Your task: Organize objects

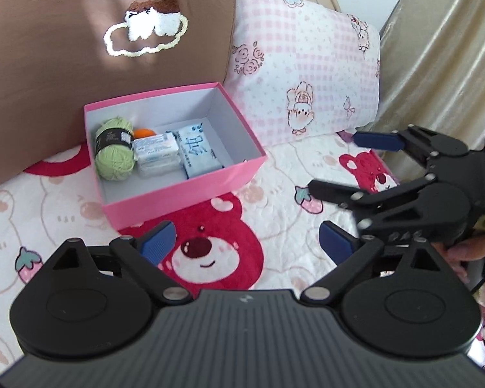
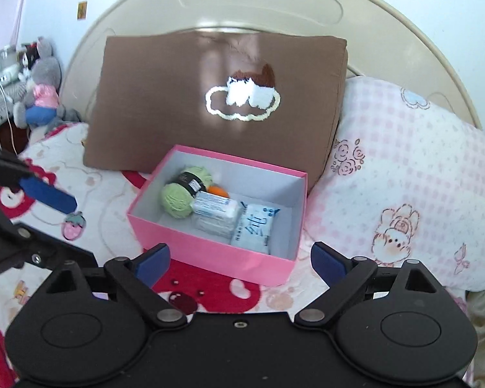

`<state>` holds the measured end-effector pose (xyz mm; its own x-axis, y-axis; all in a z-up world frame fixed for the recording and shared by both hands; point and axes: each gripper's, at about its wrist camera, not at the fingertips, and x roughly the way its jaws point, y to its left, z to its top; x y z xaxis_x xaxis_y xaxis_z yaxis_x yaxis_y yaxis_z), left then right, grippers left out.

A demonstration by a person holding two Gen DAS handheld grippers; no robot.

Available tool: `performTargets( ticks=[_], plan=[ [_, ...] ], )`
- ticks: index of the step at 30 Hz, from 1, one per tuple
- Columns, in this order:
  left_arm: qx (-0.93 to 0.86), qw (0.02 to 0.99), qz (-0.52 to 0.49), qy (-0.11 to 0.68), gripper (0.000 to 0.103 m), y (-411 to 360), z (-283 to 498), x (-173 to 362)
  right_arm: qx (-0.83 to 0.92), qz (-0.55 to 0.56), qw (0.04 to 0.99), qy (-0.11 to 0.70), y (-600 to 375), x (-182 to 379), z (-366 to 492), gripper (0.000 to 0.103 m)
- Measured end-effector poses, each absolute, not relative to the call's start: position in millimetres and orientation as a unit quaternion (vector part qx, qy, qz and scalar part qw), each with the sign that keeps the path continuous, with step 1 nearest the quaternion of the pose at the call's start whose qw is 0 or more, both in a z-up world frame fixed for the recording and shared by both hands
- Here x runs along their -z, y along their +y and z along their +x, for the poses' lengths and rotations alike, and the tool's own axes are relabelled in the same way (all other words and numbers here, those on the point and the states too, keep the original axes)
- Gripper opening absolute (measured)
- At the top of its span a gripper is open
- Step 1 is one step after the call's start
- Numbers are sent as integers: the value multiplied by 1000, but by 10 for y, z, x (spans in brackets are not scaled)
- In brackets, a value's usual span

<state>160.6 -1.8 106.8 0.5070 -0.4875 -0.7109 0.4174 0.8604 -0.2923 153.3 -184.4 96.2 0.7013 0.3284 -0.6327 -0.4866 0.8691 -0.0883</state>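
- Black-framed and blue-padded, the left gripper (image 1: 247,242) hangs with its jaws spread wide and nothing between them, over the bear-print bedspread (image 1: 216,252).
- Just to its right, the right gripper (image 2: 239,260) is likewise wide apart and empty; part of a hand (image 1: 465,249) shows on its grip.
- Beyond both sits the pink box (image 1: 177,194), open-topped on the bedspread.
- Inside, at the left end, lies a green yarn ball (image 1: 114,152); beside it are stacked wipe packs (image 1: 156,155) and a pale blue tissue pack (image 1: 199,153).
- Something orange (image 1: 144,133) peeks out behind the yarn, too hidden to identify.
- Behind the box a brown cushion (image 2: 216,103) leans upright, with a pink checked pillow (image 2: 404,177) to its right.
- Farthest back, a cream headboard (image 2: 258,9).
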Motion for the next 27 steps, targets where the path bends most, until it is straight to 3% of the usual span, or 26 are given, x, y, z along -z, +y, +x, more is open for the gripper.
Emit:
performTargets(
  ticks=[8, 27],
  plan=[
    [247, 864, -54, 435, 96, 203, 1386, -932, -229, -161, 915, 291, -1727, -1074, 1134, 95],
    [229, 850, -85, 467, 96, 459, 1024, -541, -288, -142, 875, 362, -1506, -843, 712, 95]
  ],
)
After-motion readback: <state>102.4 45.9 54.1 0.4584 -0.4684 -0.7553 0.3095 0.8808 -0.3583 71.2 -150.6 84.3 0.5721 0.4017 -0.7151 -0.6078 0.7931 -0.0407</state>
